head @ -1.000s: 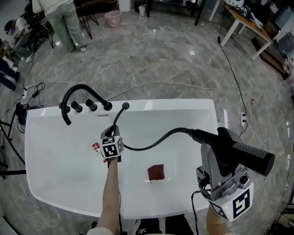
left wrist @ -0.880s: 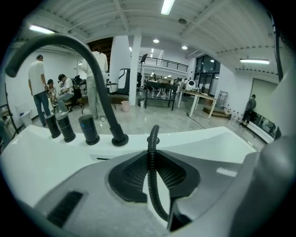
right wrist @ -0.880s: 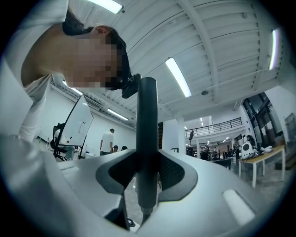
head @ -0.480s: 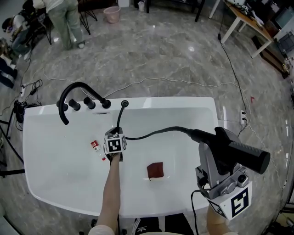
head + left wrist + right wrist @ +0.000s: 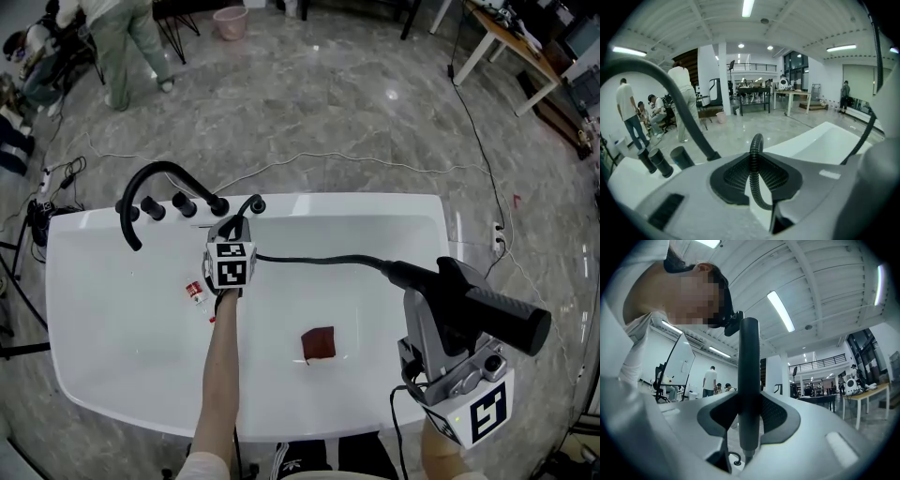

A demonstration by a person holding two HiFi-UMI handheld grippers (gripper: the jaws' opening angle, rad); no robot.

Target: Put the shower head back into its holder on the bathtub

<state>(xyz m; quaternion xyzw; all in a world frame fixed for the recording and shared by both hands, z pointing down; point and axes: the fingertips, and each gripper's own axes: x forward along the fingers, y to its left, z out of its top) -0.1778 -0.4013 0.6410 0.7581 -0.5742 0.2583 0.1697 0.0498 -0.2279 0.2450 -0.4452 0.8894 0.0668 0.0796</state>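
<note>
Bathtub [image 5: 112, 328]: plain glossy white.
Faucet [image 5: 141, 186] and knobs [image 5: 183, 204], upper left of the tub: black.
Hose [image 5: 319, 260]: black, finely ribbed.
Shower head [image 5: 492, 317], lower right: matt black.
Small square [image 5: 319, 343] mid-tub: dark red.
Little bottle [image 5: 195, 293], left of centre: red and white.
Floor [image 5: 328, 112]: grey marble, pale veining.
Bin [image 5: 229, 19], top edge: pink.
Left gripper [image 5: 757, 183] and right gripper [image 5: 747, 418]: light grey shells, black ridged pads [image 5: 778, 176].
Marker cubes [image 5: 231, 265]: white with black squares.

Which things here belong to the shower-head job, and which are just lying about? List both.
Job:
shower head, in the right claw
hose, in the left claw
holder on the bathtub rim

Just lying about:
small red-and-white bottle
dark red square pad
pink bin
floor cable
</note>
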